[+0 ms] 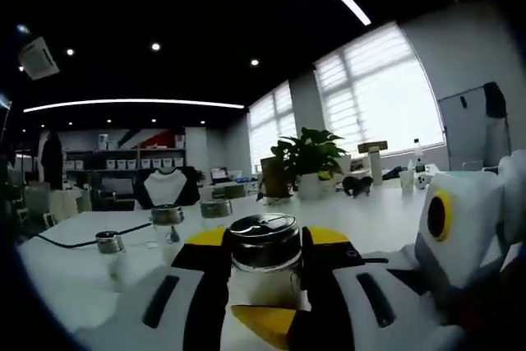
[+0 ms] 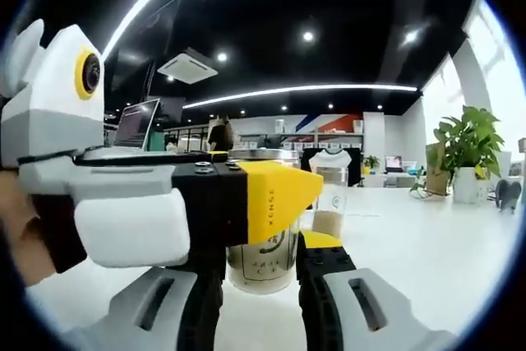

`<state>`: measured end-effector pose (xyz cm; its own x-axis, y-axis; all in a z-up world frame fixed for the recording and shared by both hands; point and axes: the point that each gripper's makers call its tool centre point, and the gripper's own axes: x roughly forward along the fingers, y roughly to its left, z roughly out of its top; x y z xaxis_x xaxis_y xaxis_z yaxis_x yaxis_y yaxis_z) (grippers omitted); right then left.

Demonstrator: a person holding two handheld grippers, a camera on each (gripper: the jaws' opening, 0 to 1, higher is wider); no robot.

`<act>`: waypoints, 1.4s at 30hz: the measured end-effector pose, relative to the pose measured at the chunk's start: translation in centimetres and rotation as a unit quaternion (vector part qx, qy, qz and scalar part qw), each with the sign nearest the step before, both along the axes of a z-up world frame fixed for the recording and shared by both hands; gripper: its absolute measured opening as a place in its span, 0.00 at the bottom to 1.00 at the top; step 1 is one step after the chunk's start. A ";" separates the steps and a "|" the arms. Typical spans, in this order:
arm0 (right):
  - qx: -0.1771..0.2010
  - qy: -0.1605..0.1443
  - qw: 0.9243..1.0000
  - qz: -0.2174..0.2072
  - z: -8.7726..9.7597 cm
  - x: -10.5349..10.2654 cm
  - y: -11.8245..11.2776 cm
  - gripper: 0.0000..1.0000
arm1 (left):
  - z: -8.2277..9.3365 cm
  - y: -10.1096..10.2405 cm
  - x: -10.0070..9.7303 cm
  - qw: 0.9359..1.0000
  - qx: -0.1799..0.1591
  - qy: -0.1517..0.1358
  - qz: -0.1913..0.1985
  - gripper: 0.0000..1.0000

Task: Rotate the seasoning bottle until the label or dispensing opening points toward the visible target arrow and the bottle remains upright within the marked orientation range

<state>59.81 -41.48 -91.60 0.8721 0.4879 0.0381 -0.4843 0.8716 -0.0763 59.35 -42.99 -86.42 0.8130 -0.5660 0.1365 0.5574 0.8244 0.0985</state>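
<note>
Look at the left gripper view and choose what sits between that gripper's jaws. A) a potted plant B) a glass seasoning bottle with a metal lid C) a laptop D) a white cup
B: the seasoning bottle with its metal lid stands between the jaws of the left gripper.

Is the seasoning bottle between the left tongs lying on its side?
No. The seasoning bottle stands upright between the left tongs, metal cap up.

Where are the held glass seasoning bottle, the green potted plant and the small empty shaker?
glass seasoning bottle (image 1: 265,246), left gripper view, metal lid
green potted plant (image 1: 310,154), left gripper view, leaves
small empty shaker (image 1: 110,243), left gripper view, cap
</note>
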 end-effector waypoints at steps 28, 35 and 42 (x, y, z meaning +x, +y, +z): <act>0.005 -0.010 0.999 0.044 0.1 -0.8 2.3 0.36 | 0.7 2.4 -0.3 0.996 0.020 -0.022 -0.088 0.35; 0.013 0.009 0.998 0.064 -0.5 -1.0 3.0 0.35 | 1.1 3.3 0.1 0.996 0.020 -0.033 -0.086 0.35; 0.020 0.005 0.997 0.073 -0.2 -1.2 3.2 0.36 | 0.7 4.7 1.0 0.998 0.010 -0.018 -0.067 0.35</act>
<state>58.56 -38.31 -91.78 0.7928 0.6074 0.0509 -0.6062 0.7944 -0.0376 60.30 -38.32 -85.70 0.7252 -0.6715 0.1521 0.6575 0.7410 0.1362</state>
